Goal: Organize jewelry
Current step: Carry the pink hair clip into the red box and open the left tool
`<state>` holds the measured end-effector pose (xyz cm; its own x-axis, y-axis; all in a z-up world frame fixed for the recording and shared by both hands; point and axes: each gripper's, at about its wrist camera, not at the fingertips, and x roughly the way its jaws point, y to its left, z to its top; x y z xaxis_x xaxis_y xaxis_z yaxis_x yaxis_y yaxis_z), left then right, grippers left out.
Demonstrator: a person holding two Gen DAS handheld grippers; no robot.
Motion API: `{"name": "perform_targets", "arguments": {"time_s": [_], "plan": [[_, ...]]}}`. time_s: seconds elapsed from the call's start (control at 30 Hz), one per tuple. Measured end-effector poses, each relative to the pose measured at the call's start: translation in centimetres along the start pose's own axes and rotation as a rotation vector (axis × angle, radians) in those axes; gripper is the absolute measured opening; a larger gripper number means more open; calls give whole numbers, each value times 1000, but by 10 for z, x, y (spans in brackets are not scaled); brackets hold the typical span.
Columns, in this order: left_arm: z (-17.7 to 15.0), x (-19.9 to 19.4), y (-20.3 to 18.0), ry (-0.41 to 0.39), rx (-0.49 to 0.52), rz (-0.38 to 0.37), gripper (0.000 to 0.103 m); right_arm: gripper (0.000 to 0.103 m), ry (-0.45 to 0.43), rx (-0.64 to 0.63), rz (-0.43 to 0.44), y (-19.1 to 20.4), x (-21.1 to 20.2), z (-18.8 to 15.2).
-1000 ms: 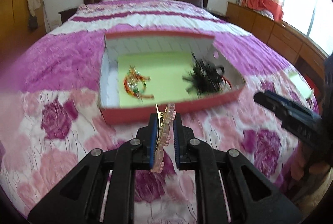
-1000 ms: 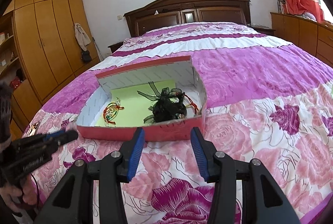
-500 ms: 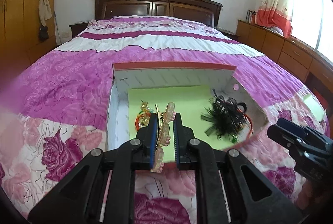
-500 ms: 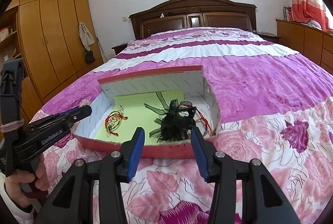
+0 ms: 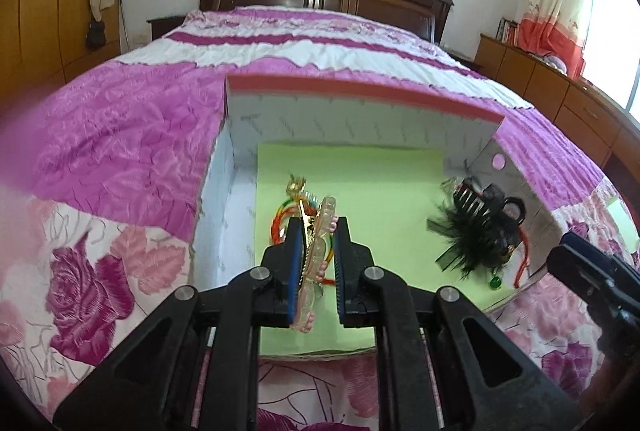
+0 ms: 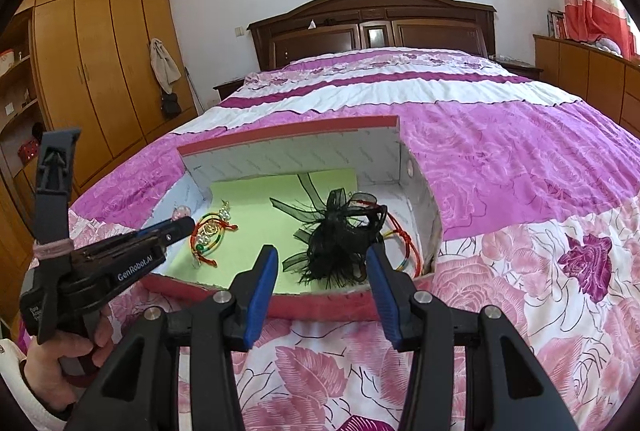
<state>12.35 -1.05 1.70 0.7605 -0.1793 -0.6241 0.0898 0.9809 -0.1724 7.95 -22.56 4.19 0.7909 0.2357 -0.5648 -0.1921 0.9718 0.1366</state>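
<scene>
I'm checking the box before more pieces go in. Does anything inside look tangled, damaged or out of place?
Mostly tidy. The black feathered hair clip lies on a red cord bracelet by the right wall of the box, so they may tangle. The near right corner looks worn. The beaded bracelet lies alone on the left.

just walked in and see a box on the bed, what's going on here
A person is sorting jewelry into a red box on the bed, a gripper in each hand. The left gripper is shut on a pink hair clip and holds it over the box's left side, above a coloured bracelet. The right gripper is open and empty, at the box's near edge, facing a black feathered hairpiece inside.
</scene>
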Motion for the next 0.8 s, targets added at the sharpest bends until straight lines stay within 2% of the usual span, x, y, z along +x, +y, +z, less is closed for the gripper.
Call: {"name": "perform_targets", "arguments": {"time_s": [0.2, 0.3, 0.37, 0.47, 0.8], "plan": [[-2, 2, 0, 18, -3, -1, 9, 49, 4, 5, -2, -1, 1, -2], [-3, -1, -2, 18, 2, -2, 15, 49, 1, 6, -2, -1, 1, -2], [-4, -5, -4, 9, 12, 3, 26, 51, -4, 6, -1, -2, 1, -3], [-6, -15, -8, -16, 27, 5, 35, 54, -14, 7, 3, -2, -2, -5], [-18, -46, -9, -72, 38, 22, 45, 68, -40, 22, 7, 1, -19, -15]]}}
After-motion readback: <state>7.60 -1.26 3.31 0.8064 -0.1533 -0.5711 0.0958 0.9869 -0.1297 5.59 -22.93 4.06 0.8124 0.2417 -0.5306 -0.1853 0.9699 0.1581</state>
